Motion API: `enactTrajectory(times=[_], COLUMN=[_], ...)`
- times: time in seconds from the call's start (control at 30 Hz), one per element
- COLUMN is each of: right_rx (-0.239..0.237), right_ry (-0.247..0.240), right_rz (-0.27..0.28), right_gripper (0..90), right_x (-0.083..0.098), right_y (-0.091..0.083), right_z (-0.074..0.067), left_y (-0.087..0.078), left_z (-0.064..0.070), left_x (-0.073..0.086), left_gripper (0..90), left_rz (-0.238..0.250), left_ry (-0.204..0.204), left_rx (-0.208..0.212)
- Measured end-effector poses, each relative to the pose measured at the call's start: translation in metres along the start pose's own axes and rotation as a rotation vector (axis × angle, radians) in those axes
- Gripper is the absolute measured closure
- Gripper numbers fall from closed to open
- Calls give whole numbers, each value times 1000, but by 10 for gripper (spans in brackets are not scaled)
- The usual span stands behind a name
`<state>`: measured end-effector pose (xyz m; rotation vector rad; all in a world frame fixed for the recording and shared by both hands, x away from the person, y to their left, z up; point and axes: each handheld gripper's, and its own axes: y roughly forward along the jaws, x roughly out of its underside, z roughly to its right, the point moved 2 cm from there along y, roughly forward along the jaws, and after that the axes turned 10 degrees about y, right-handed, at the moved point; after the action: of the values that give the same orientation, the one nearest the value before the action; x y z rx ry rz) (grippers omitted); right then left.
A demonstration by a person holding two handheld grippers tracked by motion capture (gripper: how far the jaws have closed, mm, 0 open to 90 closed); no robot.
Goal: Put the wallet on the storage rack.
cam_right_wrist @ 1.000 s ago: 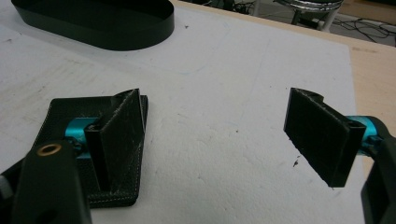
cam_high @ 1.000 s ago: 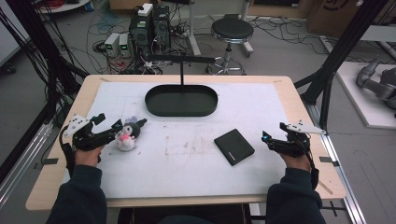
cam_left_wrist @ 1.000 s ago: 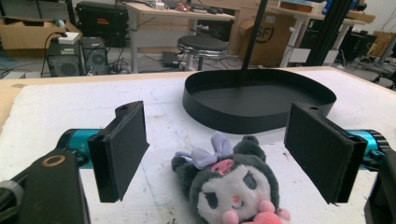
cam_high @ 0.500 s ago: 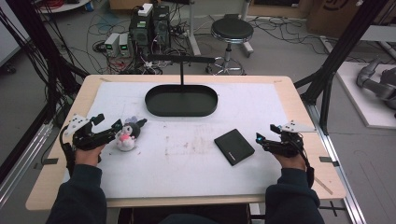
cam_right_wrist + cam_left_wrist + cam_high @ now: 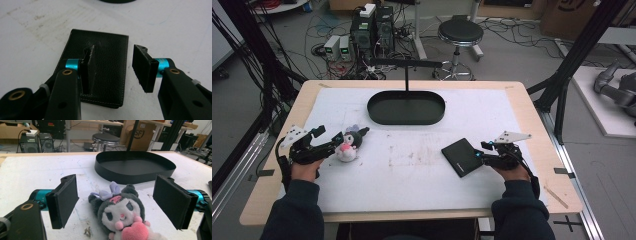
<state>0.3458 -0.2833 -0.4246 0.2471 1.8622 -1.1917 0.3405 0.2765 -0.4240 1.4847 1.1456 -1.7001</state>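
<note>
A small plush toy point(image 5: 347, 148), dark grey with a pink face and a pink heart, lies on the white mat at the left. My left gripper point(image 5: 331, 140) is right beside it, open. In the left gripper view the plush point(image 5: 120, 213) sits between the two spread pads point(image 5: 65, 199), touching neither. A black leather wallet point(image 5: 461, 157) lies flat at the right. My right gripper point(image 5: 479, 151) is open at its right edge. In the right gripper view the gripper point(image 5: 114, 50) has one jaw over the wallet point(image 5: 107, 58) and the other just past its edge.
A black oval tray point(image 5: 406, 118) with an upright post and crossbar stands at the back middle of the table. The white mat point(image 5: 412, 165) covers most of the wooden top. A stool, computers and cables are on the floor beyond.
My right gripper has moved left, from apart at the table's right side up to the wallet's edge. The left gripper and the plush have stayed put.
</note>
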Motion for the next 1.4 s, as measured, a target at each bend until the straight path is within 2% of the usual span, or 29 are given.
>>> enactTrajectory(times=[0.1,0.13,0.2,0.3,0.4,0.43,0.53,0.6,0.63,0.67,0.77,0.8,0.83,0.87,0.97,1.1,1.13,1.23,1.33,1.37,1.4], right_rx=[4,22,31,29,-18,-35,-37,-52,-52,-66,-68,-62,-22,-8,6,20,36,63,140,140,183], right_ry=[6,-1,1,16,101,117,130,129,129,128,135,136,133,138,127,106,92,99,106,106,98], right_rz=[-29,-72,-112,-145,-143,-139,-134,-139,-139,-140,-145,-144,-142,-141,-135,-130,-120,-70,11,11,71], right_gripper=[514,505,502,505,500,478,443,506,506,567,606,651,756,783,833,847,854,861,873,873,881], right_x=[1,2,4,5,8,10,10,10,10,10,9,9,6,5,3,0,-2,-7,-15,-15,-21], right_y=[7,15,22,27,29,30,31,31,31,31,29,29,26,25,23,20,17,8,-8,-8,-20], right_z=[-1,0,3,5,13,15,18,18,18,17,16,16,14,13,12,9,9,12,18,18,20], left_y=[0,1,2,2,2,2,2,2,2,2,3,4,4,4,4,4,3,2,2,2,2], left_z=[0,0,0,1,2,2,3,3,3,3,3,3,3,3,2,2,2,2,1,1,1], left_x=[0,1,1,2,2,2,2,3,3,3,3,3,3,3,4,4,4,4,4,4,5], left_gripper=[203,204,205,207,212,213,216,218,219,219,220,221,222,222,223,223,224,224,224,224,224], left_rz=[-5,-6,-14,-16,-25,-25,-26,-28,-28,-31,-30,-32,-33,-34,-41,-39,-39,-41,-41,-42,-43], left_ry=[-2,-2,1,0,6,6,6,6,6,8,6,8,6,5,4,3,1,0,-4,-3,-3], left_rx=[-1,-3,0,3,5,5,6,8,8,8,8,9,9,9,8,5,4,3,3,2,0])
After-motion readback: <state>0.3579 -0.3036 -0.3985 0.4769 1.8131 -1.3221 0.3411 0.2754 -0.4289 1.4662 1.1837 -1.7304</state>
